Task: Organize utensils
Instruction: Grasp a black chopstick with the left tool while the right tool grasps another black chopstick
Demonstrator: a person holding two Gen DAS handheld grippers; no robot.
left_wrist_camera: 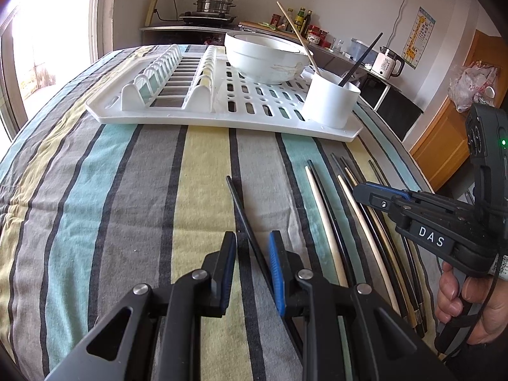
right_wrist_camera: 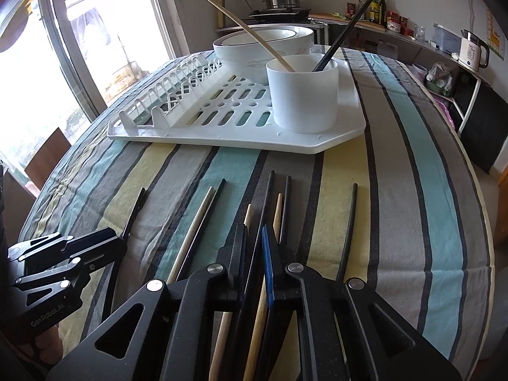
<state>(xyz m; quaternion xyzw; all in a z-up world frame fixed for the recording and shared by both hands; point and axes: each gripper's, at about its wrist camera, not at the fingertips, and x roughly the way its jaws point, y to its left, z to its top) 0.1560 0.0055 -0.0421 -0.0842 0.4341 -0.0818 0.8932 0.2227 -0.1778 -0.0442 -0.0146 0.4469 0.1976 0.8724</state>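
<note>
Both grippers angled down over striped cloth (left_wrist_camera: 104,190). Left gripper (left_wrist_camera: 252,250) jaws apart, straddling lone black chopstick (left_wrist_camera: 236,204). Right gripper (right_wrist_camera: 254,247) clamped on black chopstick in row (right_wrist_camera: 265,203) lying before white rack (right_wrist_camera: 317,146).

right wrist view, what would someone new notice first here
A row of loose black and pale wooden chopsticks lies on the striped tablecloth in the foreground. The right hand-held gripper sits over the middle of the row, jaws narrowed around a black chopstick. Behind, a white slotted plastic drying rack carries a white cylindrical cup with one wooden and one black chopstick in it, beside a large white bowl.
</note>
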